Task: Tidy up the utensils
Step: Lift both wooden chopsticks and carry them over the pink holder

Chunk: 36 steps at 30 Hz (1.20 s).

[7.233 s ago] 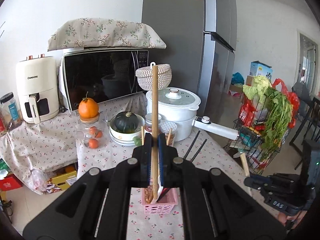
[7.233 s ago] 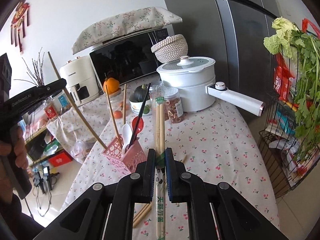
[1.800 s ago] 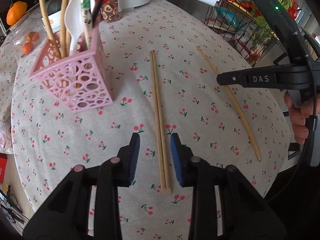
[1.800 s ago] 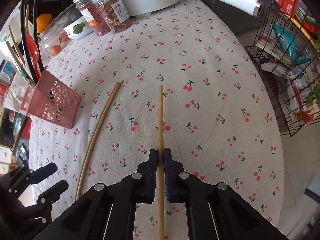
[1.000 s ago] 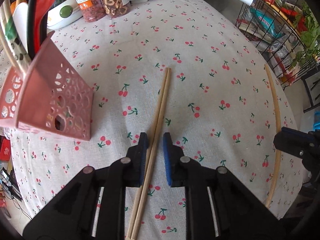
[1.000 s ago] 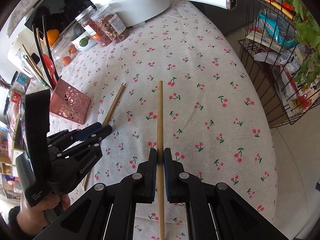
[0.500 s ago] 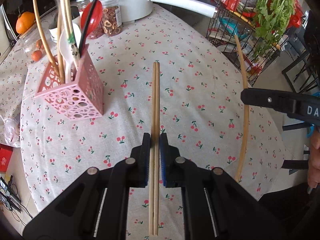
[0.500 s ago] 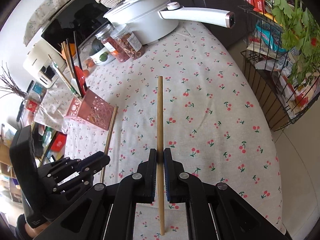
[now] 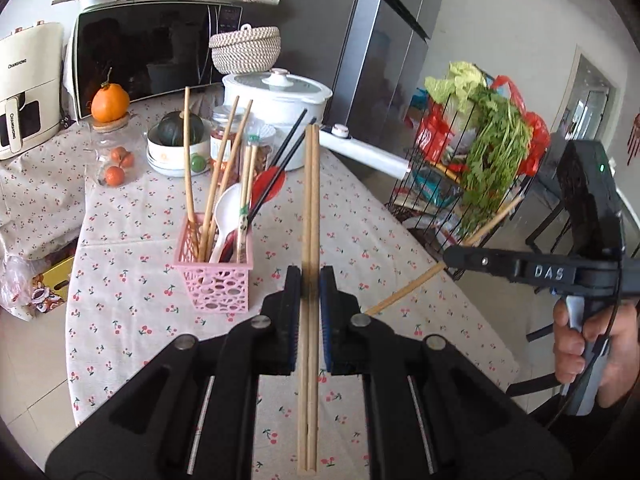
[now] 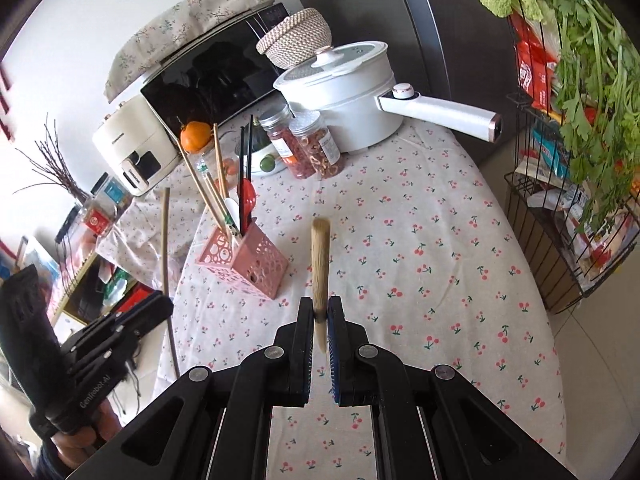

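My left gripper (image 9: 309,284) is shut on a pair of wooden chopsticks (image 9: 310,216), held up in the air above the table. My right gripper (image 10: 319,312) is shut on a single long wooden chopstick (image 10: 320,264), also lifted and pointing toward the camera, blurred. A pink perforated utensil basket (image 9: 214,284) stands on the cherry-print tablecloth (image 9: 360,240), left of the left gripper, holding several chopsticks, a white spoon and a red spoon. The basket also shows in the right wrist view (image 10: 248,266), left of the right gripper.
A white pot with a long handle (image 10: 348,92), two snack jars (image 10: 316,148), a bowl with a squash (image 9: 176,148), a microwave (image 9: 148,52) and an air fryer (image 9: 24,88) stand at the back. A wire rack with greens (image 9: 472,168) stands off the right edge.
Both grippers have risen and tilted up from the table with their chopsticks. The view now reaches the back wall, and the right-hand chopstick has swung to point toward its camera.
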Motion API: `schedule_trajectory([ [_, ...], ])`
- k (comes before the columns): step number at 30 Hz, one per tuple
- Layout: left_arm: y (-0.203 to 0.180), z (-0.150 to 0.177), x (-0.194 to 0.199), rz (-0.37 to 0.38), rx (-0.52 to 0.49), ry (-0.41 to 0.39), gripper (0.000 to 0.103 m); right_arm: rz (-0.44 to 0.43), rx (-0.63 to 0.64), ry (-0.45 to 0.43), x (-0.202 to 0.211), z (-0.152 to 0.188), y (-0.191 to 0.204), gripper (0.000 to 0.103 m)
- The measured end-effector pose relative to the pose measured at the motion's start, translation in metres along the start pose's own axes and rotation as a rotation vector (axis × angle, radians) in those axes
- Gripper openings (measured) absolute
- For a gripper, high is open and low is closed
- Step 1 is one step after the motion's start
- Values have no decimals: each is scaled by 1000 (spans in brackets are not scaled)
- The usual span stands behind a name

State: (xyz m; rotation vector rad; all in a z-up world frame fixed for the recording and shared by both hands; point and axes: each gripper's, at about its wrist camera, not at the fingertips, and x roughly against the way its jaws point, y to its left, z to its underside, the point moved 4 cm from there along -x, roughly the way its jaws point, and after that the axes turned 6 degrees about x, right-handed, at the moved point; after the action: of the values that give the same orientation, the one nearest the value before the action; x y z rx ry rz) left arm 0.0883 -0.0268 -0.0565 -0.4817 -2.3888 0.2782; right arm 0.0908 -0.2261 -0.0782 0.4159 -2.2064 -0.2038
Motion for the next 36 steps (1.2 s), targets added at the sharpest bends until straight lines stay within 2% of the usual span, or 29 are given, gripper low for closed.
schedule_trajectory([
  [3,6,-26,10,-3,-6,-118,11,-3,17,-24,2,-7,5,7],
  [7,20,-56,12,8,42,-248,11,5,20,-36,0,-15,8,7],
  [10,26,-70,8,-15,51,-333,11,-1,20,-33,-6,-20,11,7],
  [19,44,-91,-19,-159,39,-489,11,-37,36,-39,-12,-30,22,7],
  [24,51,-91,-36,-212,40,-529,11,-41,38,-32,-16,-32,23,7],
  [29,56,-82,-50,-268,0,-539,11,-41,27,-24,-19,-32,20,7],
  [36,69,-70,-63,-285,39,-482,11,-46,29,-27,-21,-33,22,7],
])
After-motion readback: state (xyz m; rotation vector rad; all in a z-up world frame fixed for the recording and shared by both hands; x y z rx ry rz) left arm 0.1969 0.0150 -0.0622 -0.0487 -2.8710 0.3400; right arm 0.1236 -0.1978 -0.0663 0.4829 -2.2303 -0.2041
